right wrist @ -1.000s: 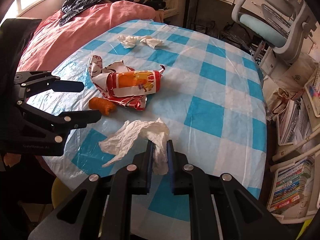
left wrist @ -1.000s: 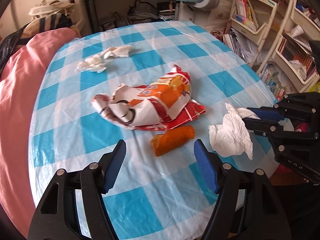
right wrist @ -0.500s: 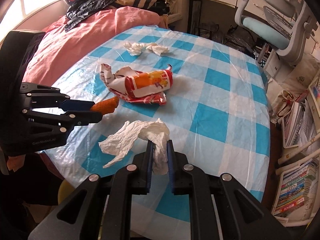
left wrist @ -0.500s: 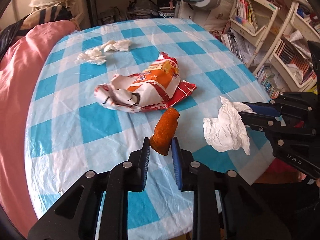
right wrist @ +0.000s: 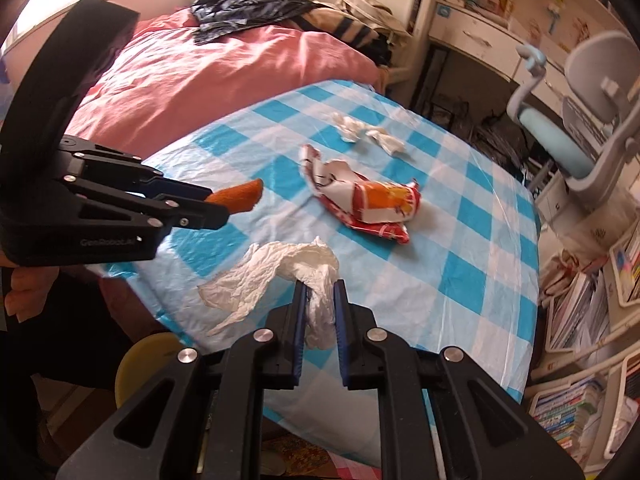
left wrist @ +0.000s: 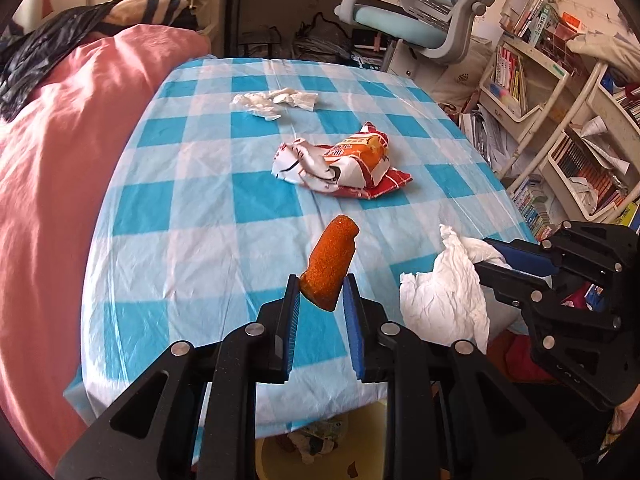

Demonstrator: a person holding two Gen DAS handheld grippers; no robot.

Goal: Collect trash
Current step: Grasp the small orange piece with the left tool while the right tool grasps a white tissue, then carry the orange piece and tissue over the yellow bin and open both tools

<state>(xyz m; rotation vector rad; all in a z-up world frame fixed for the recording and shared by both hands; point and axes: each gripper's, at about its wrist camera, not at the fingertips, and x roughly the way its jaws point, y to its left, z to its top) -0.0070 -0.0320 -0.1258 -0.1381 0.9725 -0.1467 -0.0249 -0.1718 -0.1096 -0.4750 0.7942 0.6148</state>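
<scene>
Both grippers are gripping trash above the table's near edge: left gripper (left wrist: 320,300) clamping the snack (left wrist: 331,264), right gripper (right wrist: 320,312) the tissue (right wrist: 280,276), bin (left wrist: 316,446) lying directly below.

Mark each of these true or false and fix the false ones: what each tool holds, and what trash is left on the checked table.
1. The left tool grips an orange snack piece. True.
2. The right tool is open and holds nothing. False: it is shut on a crumpled white tissue.
3. A crumpled snack wrapper lies on the checked tablecloth. True.
4. No other tissue remains on the table. False: torn white tissue pieces lie near the far edge.
</scene>
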